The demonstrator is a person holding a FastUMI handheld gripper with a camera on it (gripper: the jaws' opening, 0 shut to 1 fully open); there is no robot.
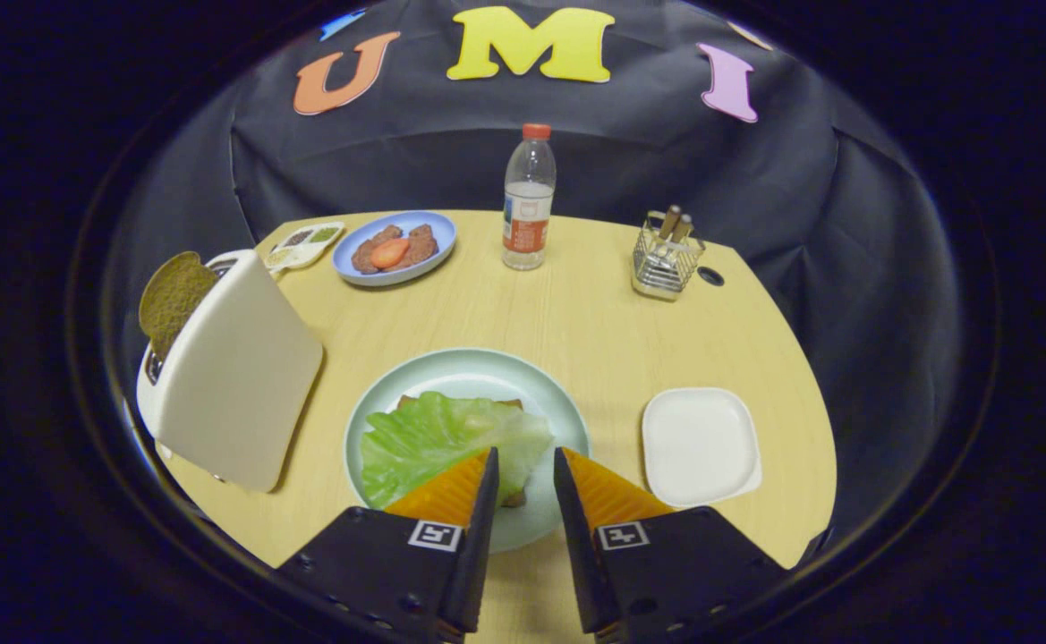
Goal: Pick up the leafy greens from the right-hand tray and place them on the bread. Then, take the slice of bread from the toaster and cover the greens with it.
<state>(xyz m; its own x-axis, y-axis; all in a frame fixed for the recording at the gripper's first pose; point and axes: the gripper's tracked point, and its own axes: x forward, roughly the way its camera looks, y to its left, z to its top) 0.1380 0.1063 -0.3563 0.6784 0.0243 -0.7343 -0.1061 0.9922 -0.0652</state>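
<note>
- Bare table (576,331) lies between plate (478,367) and toaster (236,385).
- Leafy greens (442,434) cover the bread, just ahead of the gripper (525,465), whose fingers stand apart, holding nothing.

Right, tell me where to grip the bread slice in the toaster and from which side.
Grip the rounded top of the bread slice, the part standing out of the slot of the toaster. Come from above, one finger on each flat face, since the slice stands on edge with its lower part down in the slot. The claw is open and empty above the greens on the round plate.
</note>
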